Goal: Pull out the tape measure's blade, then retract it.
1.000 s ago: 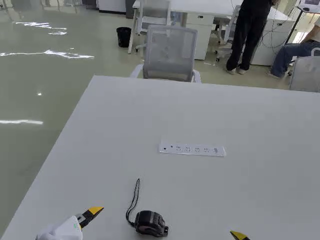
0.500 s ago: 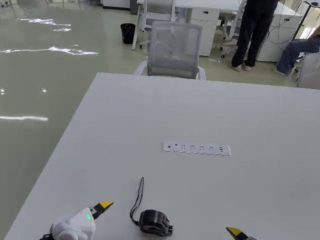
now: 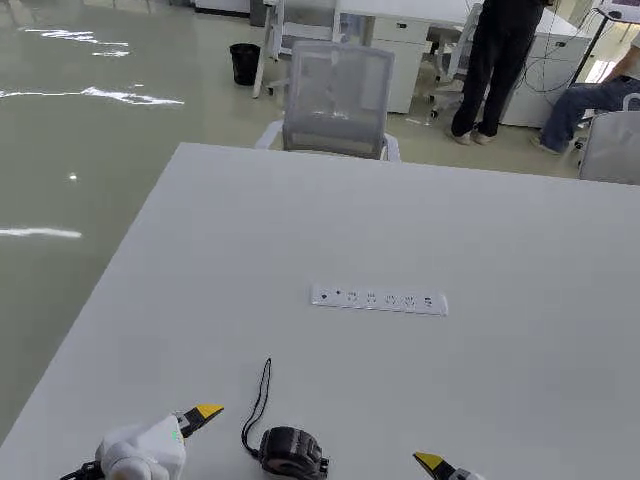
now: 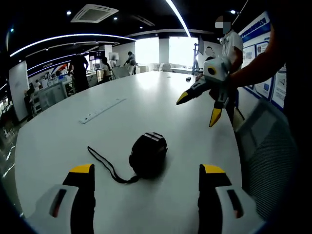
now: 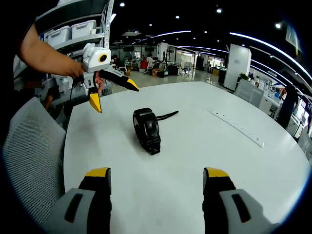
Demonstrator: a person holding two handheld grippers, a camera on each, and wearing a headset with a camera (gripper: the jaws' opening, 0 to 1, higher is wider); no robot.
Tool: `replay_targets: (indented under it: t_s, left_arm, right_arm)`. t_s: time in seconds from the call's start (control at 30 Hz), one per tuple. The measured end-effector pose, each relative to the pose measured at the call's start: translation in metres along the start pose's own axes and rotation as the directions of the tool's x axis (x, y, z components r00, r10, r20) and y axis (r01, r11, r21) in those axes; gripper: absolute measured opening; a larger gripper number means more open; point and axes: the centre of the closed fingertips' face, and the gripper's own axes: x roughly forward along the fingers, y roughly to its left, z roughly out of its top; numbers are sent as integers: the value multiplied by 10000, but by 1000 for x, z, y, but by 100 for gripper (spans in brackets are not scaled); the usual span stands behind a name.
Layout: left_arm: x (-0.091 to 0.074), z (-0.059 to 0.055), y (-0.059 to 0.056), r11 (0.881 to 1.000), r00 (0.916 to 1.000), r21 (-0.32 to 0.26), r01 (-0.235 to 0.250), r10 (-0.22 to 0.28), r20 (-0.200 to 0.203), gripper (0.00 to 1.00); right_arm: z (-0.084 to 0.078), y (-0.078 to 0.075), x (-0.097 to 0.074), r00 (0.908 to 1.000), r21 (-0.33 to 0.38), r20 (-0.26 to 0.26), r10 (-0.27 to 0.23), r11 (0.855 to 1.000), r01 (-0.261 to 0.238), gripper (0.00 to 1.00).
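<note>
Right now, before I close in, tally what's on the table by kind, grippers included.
Tape measure: 1
Power strip: 1
Grippers: 2, the left gripper and the right gripper, both open
Total: 4

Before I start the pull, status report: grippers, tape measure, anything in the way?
Left gripper open, right gripper open, both off the tape measure. Tape measure on the table between them, blade in. Power strip farther off, no obstruction.

White table (image 3: 300,230), grey mesh chair (image 3: 335,95), glossy green floor (image 3: 80,150), black bin (image 3: 244,63).
</note>
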Motion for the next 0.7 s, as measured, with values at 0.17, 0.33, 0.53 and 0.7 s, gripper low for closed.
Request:
replay_targets:
  t_s: [0.17,0.33,0.53,0.7]
  left_arm:
    - [10,-6,1,9995,9994,174,282,-278,-196,86]
    - [18,-11,8,9992,9990,181,355,-350,-276,84]
    - [25,-10,12,9976,9973,409,563,-543,-504,77]
    - [35,-15,18,9958,9939,662,640,-576,-943,74]
  right_arm:
    - [6,1,10,9997,-149,40,252,9996,-251,72]
    - [9,1,19,9987,-348,-70,496,9982,-498,68]
    - [13,-1,30,9974,-439,-58,719,9964,-721,67]
    - [13,0,40,9938,-819,-247,1080,9906,-1096,65]
